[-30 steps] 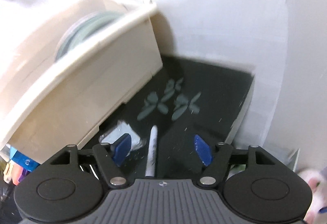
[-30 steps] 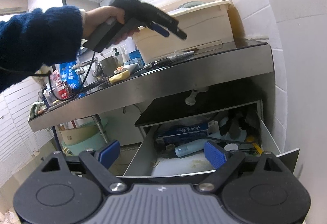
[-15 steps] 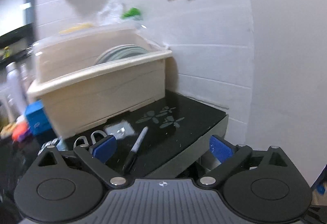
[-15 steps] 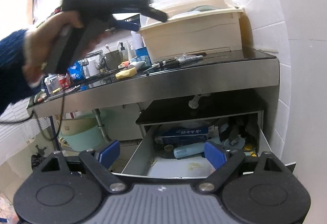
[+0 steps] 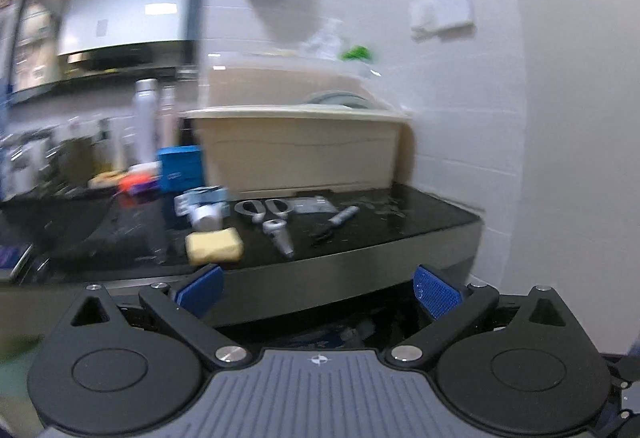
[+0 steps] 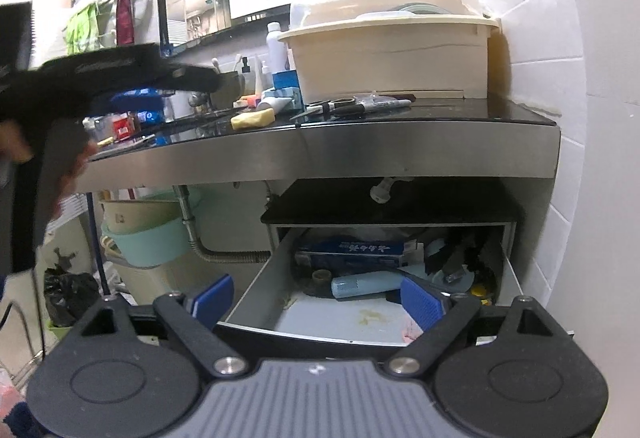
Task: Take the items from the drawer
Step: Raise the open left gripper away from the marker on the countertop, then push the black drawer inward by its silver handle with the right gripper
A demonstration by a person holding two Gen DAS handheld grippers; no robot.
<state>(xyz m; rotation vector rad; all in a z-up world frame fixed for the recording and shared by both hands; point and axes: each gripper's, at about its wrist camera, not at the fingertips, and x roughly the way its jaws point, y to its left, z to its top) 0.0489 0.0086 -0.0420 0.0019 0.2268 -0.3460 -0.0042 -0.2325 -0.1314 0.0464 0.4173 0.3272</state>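
Note:
The drawer (image 6: 256, 274) under the counter stands open in the right wrist view. It holds a blue box (image 6: 352, 250), a light blue bottle (image 6: 364, 286), dark utensils (image 6: 456, 254) and other items. My right gripper (image 6: 316, 302) is open and empty, in front of the drawer's front edge. My left gripper (image 5: 316, 288) is open and empty, held in front of the counter's steel edge (image 5: 340, 274); it also shows at the left of the right wrist view (image 6: 200, 78). On the counter lie scissors (image 5: 264, 208), a marker (image 5: 342, 216), a yellow sponge (image 5: 214, 244) and a tube (image 5: 280, 234).
A cream dish bin (image 6: 392, 50) stands at the back right of the black counter (image 6: 480, 114). Bottles and a blue box (image 5: 180, 168) crowd the counter's left. A white tiled wall (image 6: 580, 118) is at the right. Basins (image 6: 148, 234) and a drain pipe (image 6: 224, 256) sit under the counter's left.
My left gripper has pulled back from over the counter and dropped to the level of its front edge. The right gripper has moved closer to the drawer.

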